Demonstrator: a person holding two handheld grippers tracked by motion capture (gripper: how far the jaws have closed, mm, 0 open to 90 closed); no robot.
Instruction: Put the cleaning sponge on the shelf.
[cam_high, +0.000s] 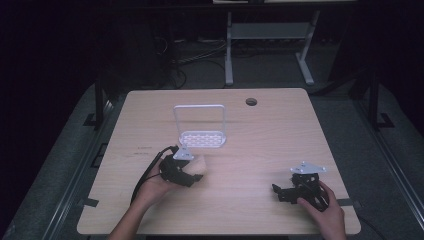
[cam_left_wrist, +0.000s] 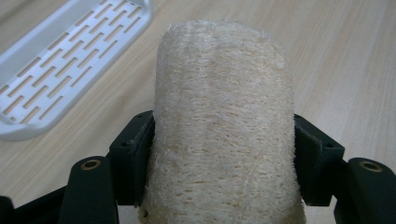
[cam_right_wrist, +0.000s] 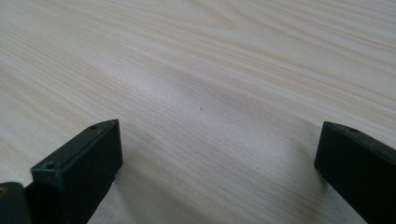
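Your left gripper (cam_left_wrist: 224, 154) has its jaws clamped on both sides of the loofah sponge (cam_left_wrist: 223, 121), held just in front of the slotted metal rack (cam_high: 201, 138); setting it there looks still undone. Your right gripper (cam_right_wrist: 215, 163), well right of the rack, hangs wide open and empty over the surface (cam_high: 280, 130).

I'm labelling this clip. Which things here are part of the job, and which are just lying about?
In the job:
loofah, held in the left gripper
metal rack, just beyond it

Lying about:
right gripper, open over bare table
desk frame behind
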